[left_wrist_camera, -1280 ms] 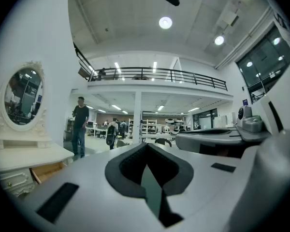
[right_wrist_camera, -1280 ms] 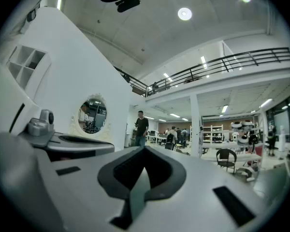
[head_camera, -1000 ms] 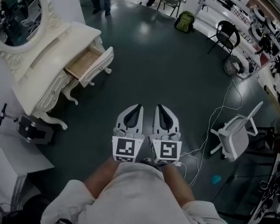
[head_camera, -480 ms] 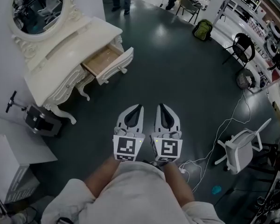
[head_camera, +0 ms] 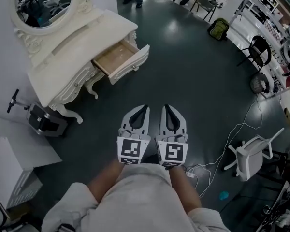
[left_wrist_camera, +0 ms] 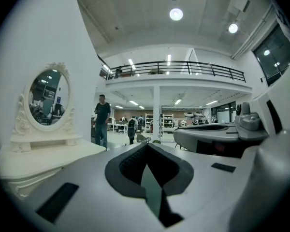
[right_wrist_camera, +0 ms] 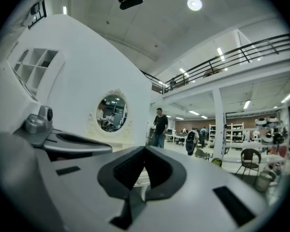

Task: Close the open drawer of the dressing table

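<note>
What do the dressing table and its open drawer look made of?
Dressing table: probably wood painted cream, with a slight sheen and carved scrollwork below the top. Open drawer: bare tan wood inside, apparently unpainted; its cream front matches the table.

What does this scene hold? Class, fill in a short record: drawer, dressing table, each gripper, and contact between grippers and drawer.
Drawer: open, pulled out, wooden inside.
Dressing table: white, with an oval mirror, upper left in the head view.
Left gripper: fingers shut, holding nothing.
Right gripper: fingers shut, holding nothing.
Contact: none; dark floor lies between grippers and drawer.
</note>
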`<act>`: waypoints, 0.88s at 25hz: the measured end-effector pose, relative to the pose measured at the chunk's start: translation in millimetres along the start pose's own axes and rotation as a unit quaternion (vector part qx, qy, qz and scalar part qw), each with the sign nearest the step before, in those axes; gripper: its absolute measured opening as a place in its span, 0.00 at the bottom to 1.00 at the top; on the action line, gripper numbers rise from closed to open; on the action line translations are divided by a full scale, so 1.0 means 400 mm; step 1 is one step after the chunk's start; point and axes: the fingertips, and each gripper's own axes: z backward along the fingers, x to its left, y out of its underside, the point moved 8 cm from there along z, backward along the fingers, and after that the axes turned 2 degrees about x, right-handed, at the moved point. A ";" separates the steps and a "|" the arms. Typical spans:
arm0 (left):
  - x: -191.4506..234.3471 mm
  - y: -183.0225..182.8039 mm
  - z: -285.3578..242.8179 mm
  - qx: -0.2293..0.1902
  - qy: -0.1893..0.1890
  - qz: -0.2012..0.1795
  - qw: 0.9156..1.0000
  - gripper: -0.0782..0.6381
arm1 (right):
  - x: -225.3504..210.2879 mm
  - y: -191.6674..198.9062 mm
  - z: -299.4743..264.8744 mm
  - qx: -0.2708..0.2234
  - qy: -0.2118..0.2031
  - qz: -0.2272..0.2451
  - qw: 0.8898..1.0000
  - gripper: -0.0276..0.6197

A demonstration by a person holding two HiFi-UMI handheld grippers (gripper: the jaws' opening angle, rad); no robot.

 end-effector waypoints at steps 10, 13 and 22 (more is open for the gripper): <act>0.104 0.037 -0.122 0.025 -0.041 0.019 0.999 0.12 | -0.035 0.030 -0.184 0.016 -0.032 -0.005 0.999 0.07; 0.139 0.035 -0.201 0.030 -0.058 0.021 0.998 0.12 | -0.065 0.032 -0.276 0.017 -0.051 -0.005 0.999 0.07; 0.209 0.037 -0.467 0.060 -0.101 0.015 0.993 0.12 | -0.232 0.051 -0.549 0.027 -0.101 -0.012 0.994 0.07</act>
